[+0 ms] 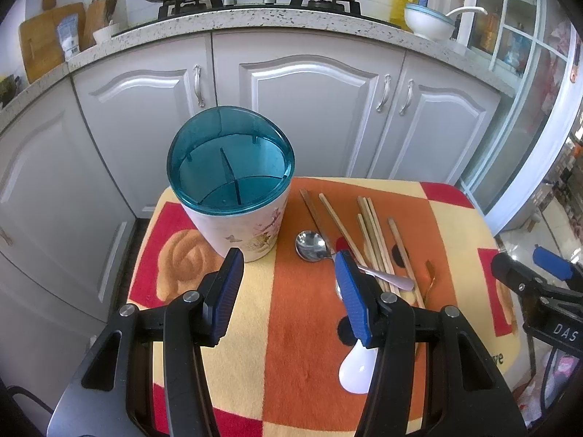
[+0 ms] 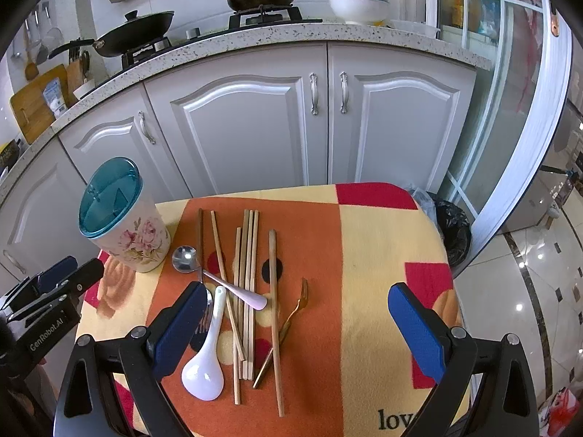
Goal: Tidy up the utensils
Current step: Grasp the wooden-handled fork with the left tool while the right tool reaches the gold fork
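Left gripper point(image 1: 288, 291) fingers are held wide, nothing between them, above the blanket-covered tabletop point(image 2: 382, 255); right gripper point(image 2: 297, 327) fingers are likewise spread wide and empty. Chopsticks point(image 2: 247, 291), metal spoon point(image 2: 204, 266), white spoon point(image 2: 206, 360) and small fork point(image 2: 291, 317) are piled together beside the teal-lidded utensil holder point(image 1: 233, 189), lid shut

Floral utensil holder point(image 2: 127, 235) with teal divided top stands upright at blanket's left, empty. Just right of it lie wooden chopsticks point(image 2: 247, 291) in a loose lengthwise scatter, a steel spoon point(image 2: 186, 258) crossing them, bowl by the holder. White ceramic spoon point(image 2: 206, 364) and gold fork point(image 2: 291, 318) rest nearer the camera.
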`<state>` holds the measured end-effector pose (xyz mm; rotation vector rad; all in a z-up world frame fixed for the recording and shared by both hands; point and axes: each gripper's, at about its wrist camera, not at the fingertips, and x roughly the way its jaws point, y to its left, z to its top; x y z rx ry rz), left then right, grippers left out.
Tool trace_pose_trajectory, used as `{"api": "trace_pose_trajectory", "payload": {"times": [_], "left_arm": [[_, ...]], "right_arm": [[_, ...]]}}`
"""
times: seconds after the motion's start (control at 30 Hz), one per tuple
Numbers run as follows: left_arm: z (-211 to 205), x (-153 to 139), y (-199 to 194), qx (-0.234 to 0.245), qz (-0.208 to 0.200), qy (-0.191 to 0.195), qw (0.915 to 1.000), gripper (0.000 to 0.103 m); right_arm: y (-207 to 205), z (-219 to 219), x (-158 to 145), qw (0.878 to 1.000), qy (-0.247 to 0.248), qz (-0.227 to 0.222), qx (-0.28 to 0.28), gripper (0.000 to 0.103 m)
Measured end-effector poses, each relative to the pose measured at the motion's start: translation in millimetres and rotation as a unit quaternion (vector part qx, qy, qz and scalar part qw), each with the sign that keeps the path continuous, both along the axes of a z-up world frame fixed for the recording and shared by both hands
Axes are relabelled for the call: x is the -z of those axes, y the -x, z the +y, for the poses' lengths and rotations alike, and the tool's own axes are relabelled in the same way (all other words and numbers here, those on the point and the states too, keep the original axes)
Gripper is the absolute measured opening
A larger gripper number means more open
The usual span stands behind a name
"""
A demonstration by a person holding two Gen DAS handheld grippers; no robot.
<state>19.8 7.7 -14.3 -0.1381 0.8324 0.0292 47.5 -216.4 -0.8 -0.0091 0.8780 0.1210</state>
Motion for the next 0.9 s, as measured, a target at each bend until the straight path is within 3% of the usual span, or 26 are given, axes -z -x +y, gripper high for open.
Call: {"api": "trace_pose_trajectory", "payload": {"times": [0.23, 0.33, 0.4, 0.47, 0.6, 0.73, 0.9], "left_arm": [[5, 24, -7, 0.014, 0.042, 0.031, 0.9985, 0.052], [1, 36, -12, 0.027, 0.06, 0.047, 0.9967, 0.052], [-3, 45, -15, 0.037, 0.073, 0.06, 0.9948, 0.052], [-8, 51, -19, 0.045, 0.081, 0.06, 0.9938, 0.052], [-17, 64, -32, 0.058, 0.094, 0.063, 0.9919, 0.052], [-28, 82, -54, 0.062, 0.115, 0.069, 0.9891, 0.051], [-42, 103, -82, 0.063, 0.134, 0.051, 0.9876, 0.033]], "right_arm": [[-9, -3, 17, 0.999, -0.012, 0.014, -0.036, 0.1], [-18, -5, 35, 0.997, -0.033, 0.033, -0.061, 0.081], [-27, -4, 50, 0.993, -0.056, 0.059, -0.08, 0.061], [-34, 1, 64, 0.989, -0.074, 0.082, -0.103, 0.051], [-46, 13, 84, 0.987, -0.041, 0.091, -0.125, 0.051], [-57, 7, 92, 0.987, -0.048, 0.104, -0.113, 0.051], [-59, -7, 96, 0.986, -0.055, 0.117, -0.103, 0.051]]}}
